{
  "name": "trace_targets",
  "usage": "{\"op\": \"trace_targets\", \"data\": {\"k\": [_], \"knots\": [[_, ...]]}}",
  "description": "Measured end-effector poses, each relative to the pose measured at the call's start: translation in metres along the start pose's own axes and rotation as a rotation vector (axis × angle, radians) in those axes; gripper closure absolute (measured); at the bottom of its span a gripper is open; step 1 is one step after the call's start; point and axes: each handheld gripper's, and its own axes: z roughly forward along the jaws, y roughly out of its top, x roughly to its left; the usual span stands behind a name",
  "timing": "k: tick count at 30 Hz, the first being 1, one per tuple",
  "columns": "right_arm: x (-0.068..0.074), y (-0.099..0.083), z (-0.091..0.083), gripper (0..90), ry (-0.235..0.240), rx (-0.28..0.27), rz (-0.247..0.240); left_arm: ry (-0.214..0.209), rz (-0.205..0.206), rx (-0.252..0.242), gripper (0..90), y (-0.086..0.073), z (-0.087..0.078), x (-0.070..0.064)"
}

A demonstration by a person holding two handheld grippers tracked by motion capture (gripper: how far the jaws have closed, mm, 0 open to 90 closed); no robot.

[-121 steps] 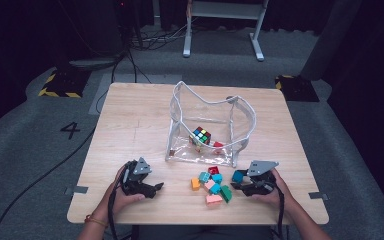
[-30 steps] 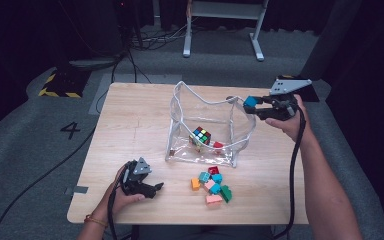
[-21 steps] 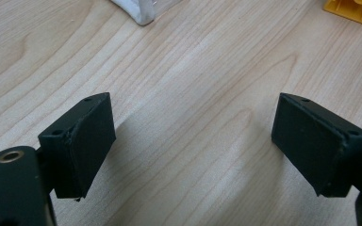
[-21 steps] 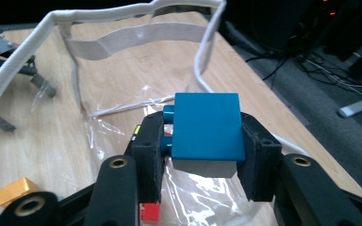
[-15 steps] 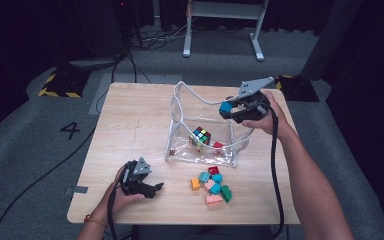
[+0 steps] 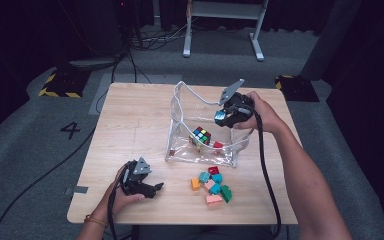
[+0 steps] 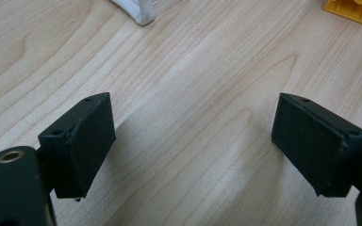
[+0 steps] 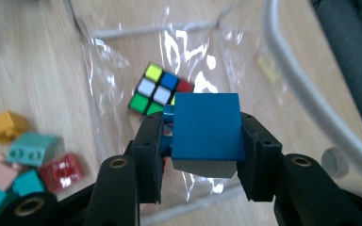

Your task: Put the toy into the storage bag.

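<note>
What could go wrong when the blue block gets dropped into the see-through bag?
The blue block, clamped in the right gripper above the clear bag, might land on the puzzle cube and bounce. The bag's floppy rim sits close beside the gripper, so it could snag and tip the bag.

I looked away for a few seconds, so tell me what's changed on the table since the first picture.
The right gripper took a blue block from the pile of blocks, lifted it away from the person, then swung left over the clear bag, jaws shut on it. The left gripper, open, the cube and the bag stayed put.
</note>
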Motion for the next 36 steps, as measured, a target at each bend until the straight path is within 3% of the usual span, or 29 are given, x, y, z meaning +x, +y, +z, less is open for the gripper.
{"op": "trace_targets", "data": {"k": [1, 8, 11, 15, 20, 25, 26, 31, 32, 33, 36], "knots": [[-0.001, -0.001, 0.003, 57.4, 0.009, 0.041, 0.001, 0.000, 0.002, 0.002, 14.2, 0.000, 0.000, 0.000], [-0.006, -0.012, 0.005, 57.3, 0.027, 0.115, 0.028, 0.000, -0.001, -0.001, 14.2, 0.000, 0.000, 0.000], [-0.006, -0.018, 0.007, 57.2, 0.025, 0.149, 0.012, 0.001, -0.001, 0.000, 14.2, 0.000, 0.000, 0.000], [-0.006, -0.024, 0.005, 57.1, 0.029, 0.142, 0.021, 0.000, -0.001, 0.000, 14.2, 0.000, 0.000, 0.000], [-0.008, -0.035, -0.009, 51.6, 0.024, 0.055, 0.068, 0.000, -0.001, -0.001, 14.2, 0.000, 0.000, 0.000], [-0.007, -0.042, -0.014, 50.3, 0.018, 0.002, 0.072, 0.000, -0.002, -0.002, 14.2, 0.000, 0.000, 0.000], [-0.006, -0.046, -0.016, 48.3, 0.012, -0.031, 0.091, 0.000, -0.001, -0.002, 14.2, 0.000, 0.000, 0.000], [-0.004, -0.052, -0.026, 44.4, -0.004, -0.070, 0.116, 0.000, -0.001, 0.000, 14.2, 0.000, 0.000, 0.000], [-0.002, -0.055, -0.032, 42.6, -0.020, -0.114, 0.135, 0.000, -0.001, 0.000, 14.2, 0.000, 0.000, 0.000], [-0.002, -0.055, -0.032, 42.6, -0.020, -0.114, 0.135, 0.000, -0.001, 0.000, 14.2, 0.000, 0.000, 0.000], [0.004, -0.061, -0.042, 40.8, -0.042, -0.185, 0.154, 0.000, -0.001, 0.000, 14.2, 0.000, 0.000, 0.000]]}}
